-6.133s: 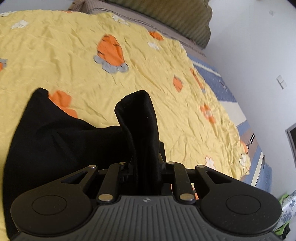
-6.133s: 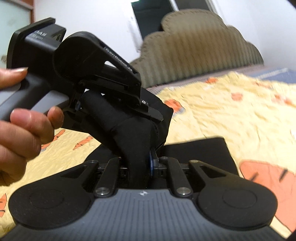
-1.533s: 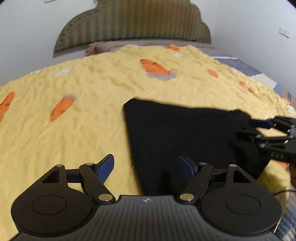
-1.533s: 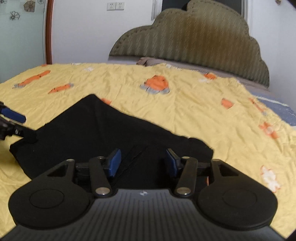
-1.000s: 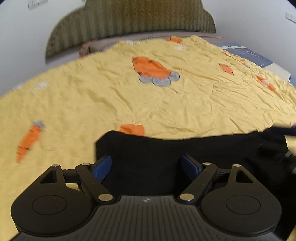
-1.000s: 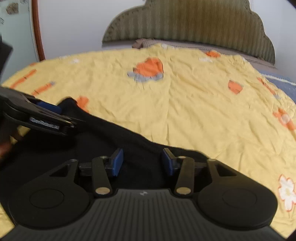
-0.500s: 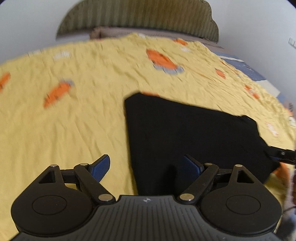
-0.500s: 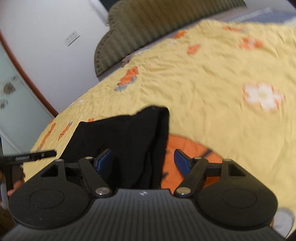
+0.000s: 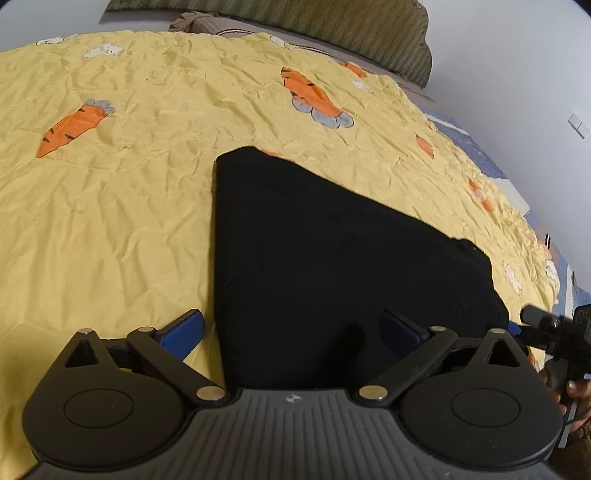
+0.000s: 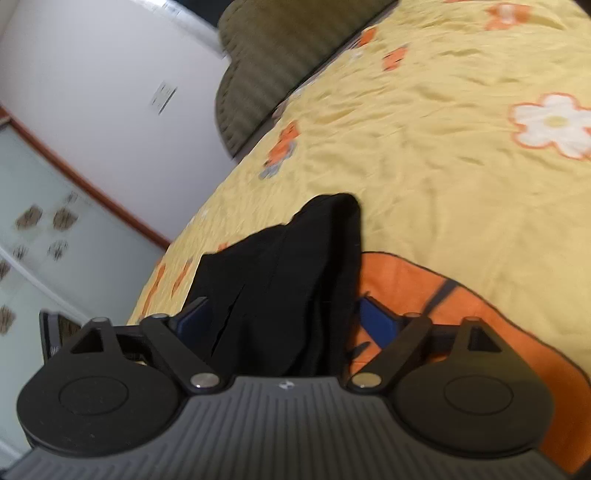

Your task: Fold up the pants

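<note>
The black pants (image 9: 332,251) lie folded flat on the yellow carrot-print bedspread (image 9: 110,221). My left gripper (image 9: 291,328) hovers over their near left corner and its jaws are opening. One pad stands over bare sheet, the other over the black cloth, and neither presses on it. My right gripper (image 10: 284,317) is at the pants' (image 10: 288,273) right end with the cloth's edge between its jaws, which are also opening; the pads stand clear of the fabric. In the left wrist view, the right gripper (image 9: 546,325) shows at the far right, with a hand behind it.
A padded olive headboard (image 9: 332,26) and white wall close the far side. The bed's right edge with a blue striped sheet (image 9: 480,155) drops off at the right. A frosted glass door (image 10: 44,229) with a red-brown frame stands beyond the bed's left side.
Both grippers earlier held a bunched fold of the pants; now the pants lie flat and released. Over the last second both jaws spread wider and the right gripper rolled toward the pants' right end.
</note>
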Motion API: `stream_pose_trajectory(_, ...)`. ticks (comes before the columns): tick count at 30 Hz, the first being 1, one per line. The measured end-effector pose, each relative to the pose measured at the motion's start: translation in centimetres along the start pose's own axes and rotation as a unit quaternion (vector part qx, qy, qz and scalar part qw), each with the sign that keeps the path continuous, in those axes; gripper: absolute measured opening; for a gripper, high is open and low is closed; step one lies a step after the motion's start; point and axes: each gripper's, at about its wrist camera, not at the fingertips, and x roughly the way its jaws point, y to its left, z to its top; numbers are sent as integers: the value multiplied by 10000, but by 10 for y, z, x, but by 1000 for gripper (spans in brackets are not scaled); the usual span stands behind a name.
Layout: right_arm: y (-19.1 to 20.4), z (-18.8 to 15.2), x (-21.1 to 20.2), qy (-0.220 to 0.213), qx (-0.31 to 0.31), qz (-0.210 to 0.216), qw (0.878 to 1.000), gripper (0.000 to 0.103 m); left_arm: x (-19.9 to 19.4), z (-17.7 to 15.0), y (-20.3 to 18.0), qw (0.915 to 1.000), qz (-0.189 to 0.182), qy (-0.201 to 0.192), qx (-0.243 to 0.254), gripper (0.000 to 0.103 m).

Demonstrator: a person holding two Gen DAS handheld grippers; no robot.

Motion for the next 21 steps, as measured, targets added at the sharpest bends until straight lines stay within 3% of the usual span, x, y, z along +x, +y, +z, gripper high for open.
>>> stream_pose_trajectory(2, 5, 1, 7, 137, -158, 77, 9998, 99, 3, 4, -1, 9999, -32, -25, -94, 102)
stream_pose_trajectory(5, 8, 5, 17, 253, -146, 178, 9994, 100, 8, 9, -5, 9996, -87, -8, -263, 102)
stream_pose_trajectory(9, 13, 10, 30, 359, -120, 325, 9988, 100, 14, 9, -18, 10000, 75, 24, -20, 101)
stream_pose_trajectory(10, 15, 11, 33, 372, -138, 294, 9988, 98, 14, 7, -21, 9999, 136, -1, 65, 94)
stream_pose_trajectory(12, 19, 12, 40, 394, -204, 178, 9989, 92, 12, 5, -28, 9989, 367, -51, 272, 80)
stream_pose_trajectory(14, 20, 12, 42, 385, -253, 31, 9989, 73, 11, 4, -32, 9970, 626, -101, 450, 53)
stream_pose_trajectory(15, 19, 12, 41, 362, -257, -52, 9990, 67, 10, 4, -32, 9965, 663, -122, 495, 49)
stream_pose_trajectory(17, 13, 12, 38, 333, -201, -221, 9990, 39, 6, 5, -27, 9973, 580, -165, 407, 34)
stream_pose_trajectory(21, 11, 6, 34, 202, -142, -263, 9993, 34, 2, 6, -22, 9982, 477, -226, 298, 24)
